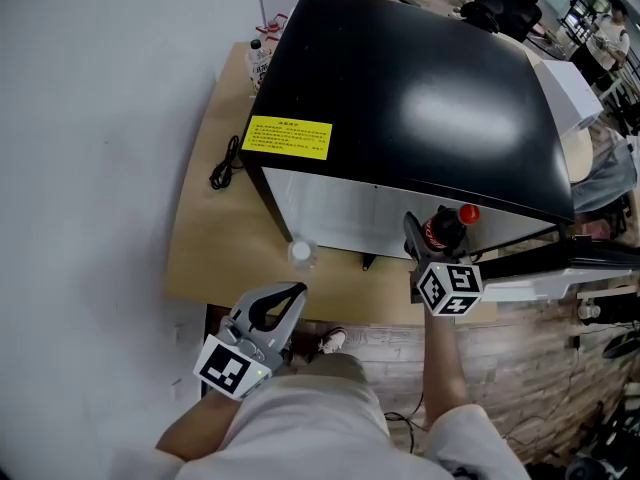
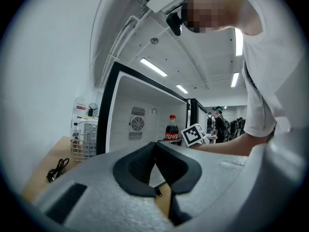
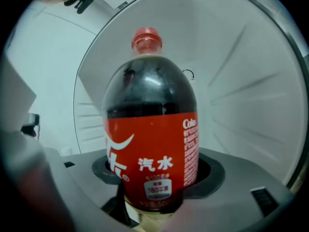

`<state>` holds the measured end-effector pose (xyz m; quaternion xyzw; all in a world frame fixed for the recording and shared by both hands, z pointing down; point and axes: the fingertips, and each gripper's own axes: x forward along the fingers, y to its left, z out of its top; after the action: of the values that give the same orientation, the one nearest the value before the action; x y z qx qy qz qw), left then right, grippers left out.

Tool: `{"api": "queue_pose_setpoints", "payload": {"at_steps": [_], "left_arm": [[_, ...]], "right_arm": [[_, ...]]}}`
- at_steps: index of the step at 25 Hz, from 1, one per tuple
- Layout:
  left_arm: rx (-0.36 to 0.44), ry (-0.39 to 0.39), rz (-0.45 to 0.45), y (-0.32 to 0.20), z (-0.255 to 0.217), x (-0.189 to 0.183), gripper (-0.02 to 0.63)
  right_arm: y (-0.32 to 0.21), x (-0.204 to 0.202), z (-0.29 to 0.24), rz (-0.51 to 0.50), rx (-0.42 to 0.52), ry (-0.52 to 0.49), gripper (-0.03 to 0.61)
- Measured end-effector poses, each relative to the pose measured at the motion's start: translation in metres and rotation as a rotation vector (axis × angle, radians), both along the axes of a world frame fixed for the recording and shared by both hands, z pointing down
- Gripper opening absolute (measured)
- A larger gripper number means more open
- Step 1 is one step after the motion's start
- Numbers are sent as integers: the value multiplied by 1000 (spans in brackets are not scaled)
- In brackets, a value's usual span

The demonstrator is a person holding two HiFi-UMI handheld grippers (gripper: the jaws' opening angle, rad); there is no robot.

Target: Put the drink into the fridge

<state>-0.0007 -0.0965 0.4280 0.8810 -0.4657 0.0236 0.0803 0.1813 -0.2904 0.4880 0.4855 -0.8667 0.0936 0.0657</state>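
The left gripper [image 1: 284,304] hangs low before the bench [image 1: 215,243], jaws clenched on nothing, clear of the way. The right gripper [image 1: 438,242] has its jaws grasping the cola bottle [image 1: 447,225], held upright at the open mini fridge's [image 1: 400,98] mouth, likely for setting inside.

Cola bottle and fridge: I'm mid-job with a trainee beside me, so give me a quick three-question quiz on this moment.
1. True or false: the right gripper holds the cola bottle upright.
2. Pick one: the yellow label is stuck on A) the black top of the fridge, B) the wooden table, C) the bottle.
3. Short answer: which gripper has its jaws together with nothing between them?

Key: 1 true, its jaws are shut on the bottle's lower body. 2 A. 3 the left gripper.
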Motion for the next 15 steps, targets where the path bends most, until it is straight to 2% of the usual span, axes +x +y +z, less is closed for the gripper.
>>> {"api": "queue_pose_setpoints", "payload": {"at_steps": [6, 10, 15], "left_arm": [[-18, -25, -45, 6, 3, -11, 15], [11, -28, -78, 5, 3, -17, 15], [-1, -38, -99, 7, 5, -19, 14]], "right_arm": [[-16, -6, 25, 0, -3, 37, 311], [-29, -7, 40, 12, -19, 26, 311], [-43, -7, 52, 35, -28, 24, 311]]}}
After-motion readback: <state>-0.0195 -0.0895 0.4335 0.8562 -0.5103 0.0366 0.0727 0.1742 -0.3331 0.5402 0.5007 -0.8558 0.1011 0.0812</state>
